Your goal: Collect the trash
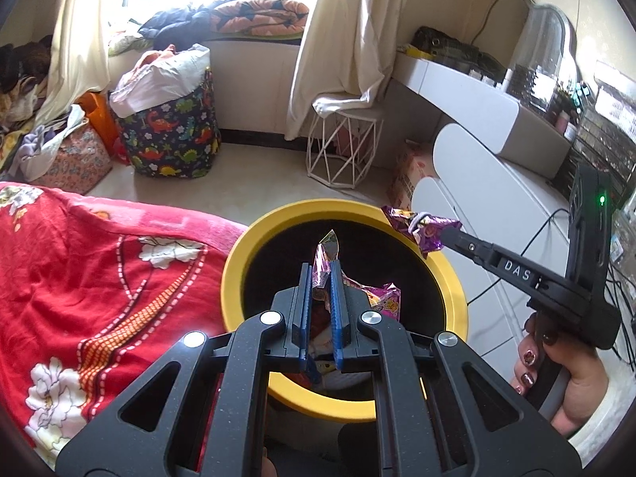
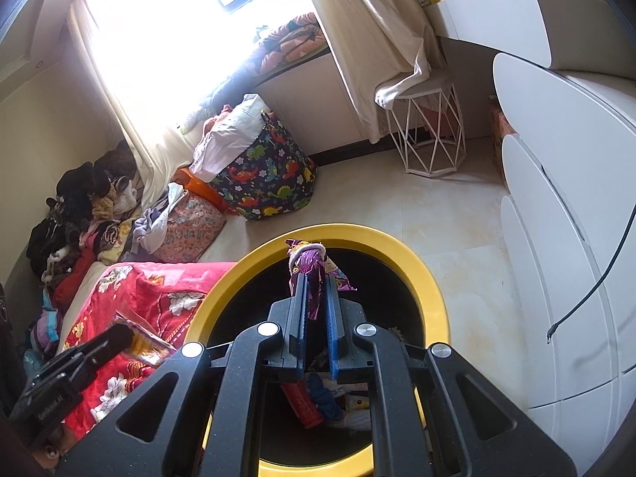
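From the left wrist view, the left hand-held gripper (image 1: 320,274) is clenched on a crinkled pink-and-silver foil wrapper (image 1: 326,256), whose tip pokes up past the blue pads while the rest bunches out to the right, above the dark mouth of the round yellow-rimmed bin (image 1: 254,238). Inside the bin only scraps of red and white show beneath the jaws; the black linkage hides most of them. To the right, the right hand-held gripper (image 1: 447,234) comes in from the side, pinching a purple foil wrapper tied with a white band (image 1: 421,228) just over the bin's far rim. A hand with dark painted nails (image 1: 556,373) holds its grip, cut off by the frame edge. A red flowered blanket on the bed (image 1: 79,278) lies to the left of the bin, its near edge cut off.

From the right wrist view, the right hand-held gripper (image 2: 316,298) is clamped on the purple foil wrapper (image 2: 314,266), which stands up between the pads above the yellow-rimmed bin (image 2: 417,270). Deep in the bin, something red and something blue show, hard to identify. At lower left, the left hand-held gripper (image 2: 123,334) is blurred and partly cropped; its wrapper (image 2: 143,338) shows as a yellowish-pink smear over the red blanket (image 2: 159,298). A dinosaur-print fabric basket (image 2: 266,175) stands by the window.
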Tool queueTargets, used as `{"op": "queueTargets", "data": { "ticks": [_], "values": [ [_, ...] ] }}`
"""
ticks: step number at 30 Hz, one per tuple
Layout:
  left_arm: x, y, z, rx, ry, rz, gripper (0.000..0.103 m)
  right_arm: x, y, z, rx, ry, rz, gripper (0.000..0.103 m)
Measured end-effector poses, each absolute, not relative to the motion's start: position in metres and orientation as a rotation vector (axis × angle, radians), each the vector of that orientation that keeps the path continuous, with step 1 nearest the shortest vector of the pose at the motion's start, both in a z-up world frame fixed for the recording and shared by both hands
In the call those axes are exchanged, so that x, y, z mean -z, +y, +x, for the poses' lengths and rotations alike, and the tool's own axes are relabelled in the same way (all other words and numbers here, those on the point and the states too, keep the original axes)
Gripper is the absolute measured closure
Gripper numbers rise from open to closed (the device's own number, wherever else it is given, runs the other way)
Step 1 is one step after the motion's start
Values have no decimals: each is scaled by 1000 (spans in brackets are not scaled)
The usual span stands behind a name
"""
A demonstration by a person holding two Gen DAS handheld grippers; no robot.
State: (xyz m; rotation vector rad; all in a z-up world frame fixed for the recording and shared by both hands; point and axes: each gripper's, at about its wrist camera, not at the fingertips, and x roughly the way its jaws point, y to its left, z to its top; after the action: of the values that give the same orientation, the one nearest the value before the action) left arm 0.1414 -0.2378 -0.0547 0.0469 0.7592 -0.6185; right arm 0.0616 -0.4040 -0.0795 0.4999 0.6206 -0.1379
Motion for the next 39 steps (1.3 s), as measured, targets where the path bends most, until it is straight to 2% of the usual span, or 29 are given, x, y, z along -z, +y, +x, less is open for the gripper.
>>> {"op": "queueTargets", "data": {
  "ticks": [18, 31, 32, 33, 34, 37, 39],
  "values": [
    [88, -263, 148, 651, 851, 93, 98, 97, -410, 70, 140, 675, 514, 94],
    [94, -272, 158, 656, 887, 87, 98, 103, -412, 70, 150, 695, 521, 93],
    [94, -272, 159, 655, 890, 87, 98, 103, -412, 69, 152, 696, 522, 93],
    [94, -271, 159, 652, 894, 86, 98, 103, -413, 69, 154, 696, 521, 88],
    [94, -271, 160, 649, 894, 86, 96, 103, -413, 69, 158, 695, 524, 82],
    [94, -270, 160, 641, 898, 81, 79, 103, -414, 68, 162, 691, 526, 77],
    [93, -268, 160, 636, 896, 78, 74, 103, -413, 67, 161, 691, 523, 73]
  ]
}}
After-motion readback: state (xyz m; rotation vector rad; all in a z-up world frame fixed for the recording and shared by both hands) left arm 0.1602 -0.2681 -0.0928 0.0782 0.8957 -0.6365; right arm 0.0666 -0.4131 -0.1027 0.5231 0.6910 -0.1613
